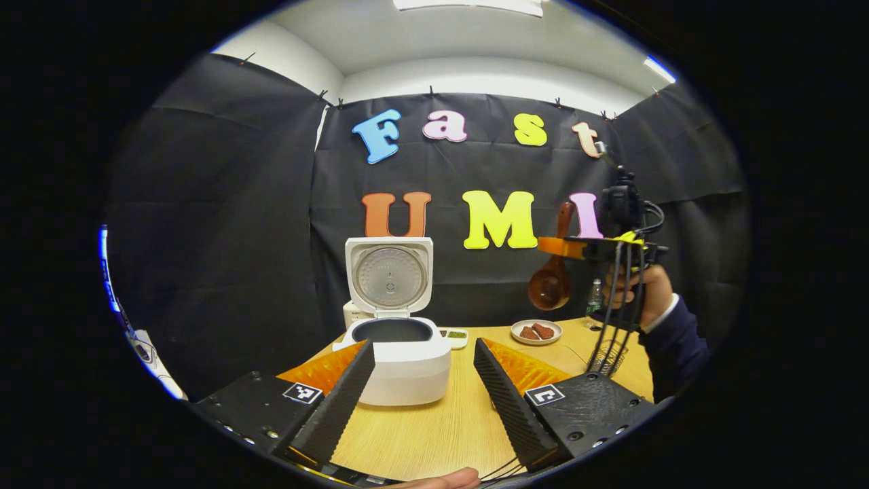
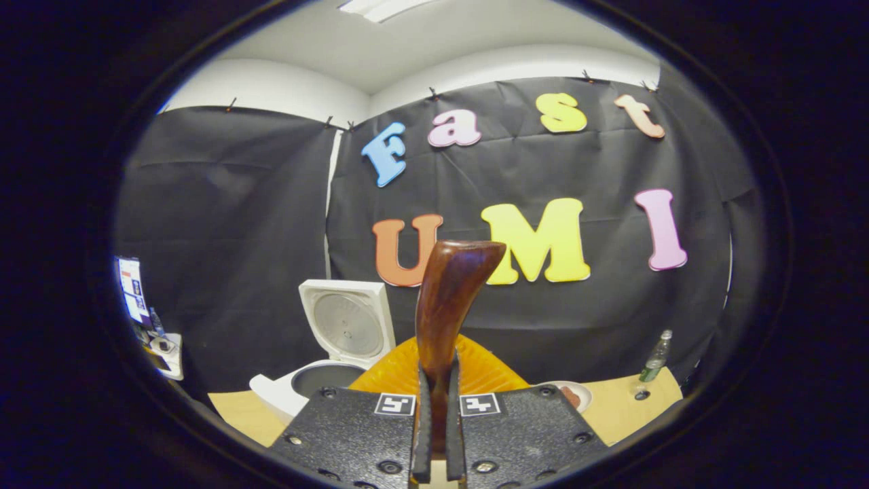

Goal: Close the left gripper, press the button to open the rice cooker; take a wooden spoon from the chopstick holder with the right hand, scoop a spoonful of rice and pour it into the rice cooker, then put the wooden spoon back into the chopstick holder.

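The wooden spoon (image 2: 448,305) is clamped by its handle between the 2 fingers of the right claw (image 2: 435,435), the handle end rising straight ahead of that claw in the right gripper view; in the left gripper view the same spoon (image 1: 551,282) hangs bowl-down from the claw, held high above the far right part of the surface (image 1: 441,421) by a hand (image 1: 645,292) in a dark sleeve. The rice cooker (image 1: 400,353) stands ahead of the left claw (image 1: 424,380), just beyond its fingertips and a little to their left, its lid (image 1: 389,275) up and the dark inner pot exposed, so the button step looks done. The left claw is spread wide and holds nothing. From the right claw, the cooker (image 2: 319,373) sits ahead and to the left, well below the spoon. Directly under the right claw a wire holder (image 1: 614,353) rests on the surface, probably the chopstick holder, though much of it is hidden by cables. A small plate (image 1: 536,331) with brown pieces lies between the cooker and the right claw, and a bottle (image 2: 655,356) stands ahead and to the right of it. No rice supply can be made out. The grip is on a smooth, tapering handle, so the spoon could pivot or slip once loaded; the dangling cables could snag the wire holder, and a low swing toward the cooker could clip the plate or the raised lid.
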{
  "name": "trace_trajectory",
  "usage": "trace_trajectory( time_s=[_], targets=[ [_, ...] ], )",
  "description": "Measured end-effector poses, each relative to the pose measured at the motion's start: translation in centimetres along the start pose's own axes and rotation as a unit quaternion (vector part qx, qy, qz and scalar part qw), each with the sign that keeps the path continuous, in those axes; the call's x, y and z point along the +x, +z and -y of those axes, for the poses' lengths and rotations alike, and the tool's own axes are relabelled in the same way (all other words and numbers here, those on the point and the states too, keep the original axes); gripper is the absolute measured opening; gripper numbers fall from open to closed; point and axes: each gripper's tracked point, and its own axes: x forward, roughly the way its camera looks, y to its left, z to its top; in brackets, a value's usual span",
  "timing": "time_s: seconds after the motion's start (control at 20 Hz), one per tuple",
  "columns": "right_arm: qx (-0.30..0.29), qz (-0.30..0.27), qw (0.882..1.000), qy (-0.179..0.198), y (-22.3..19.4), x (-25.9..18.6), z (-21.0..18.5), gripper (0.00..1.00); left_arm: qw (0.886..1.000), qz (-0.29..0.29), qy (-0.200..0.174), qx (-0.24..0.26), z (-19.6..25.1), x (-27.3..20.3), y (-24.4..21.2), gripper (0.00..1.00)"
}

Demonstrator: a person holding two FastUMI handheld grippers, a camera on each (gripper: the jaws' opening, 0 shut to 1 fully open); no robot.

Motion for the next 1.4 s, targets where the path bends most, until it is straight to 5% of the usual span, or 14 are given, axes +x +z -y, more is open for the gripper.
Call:
trace_trajectory(
  time_s=[0.65,1.4],
  targets=[
    [0.024,-0.046,0.989,-0.141,-3.8,-9.5,13.8,0.11,0.999,0.029,-0.010,-0.036,3.7,4.0,1.7,0.93],
    [0.064,-0.095,0.969,-0.219,-13.9,-9.3,23.5,0.13,0.999,0.020,-0.030,-0.039,6.2,11.9,2.2,0.93]
  ],
)
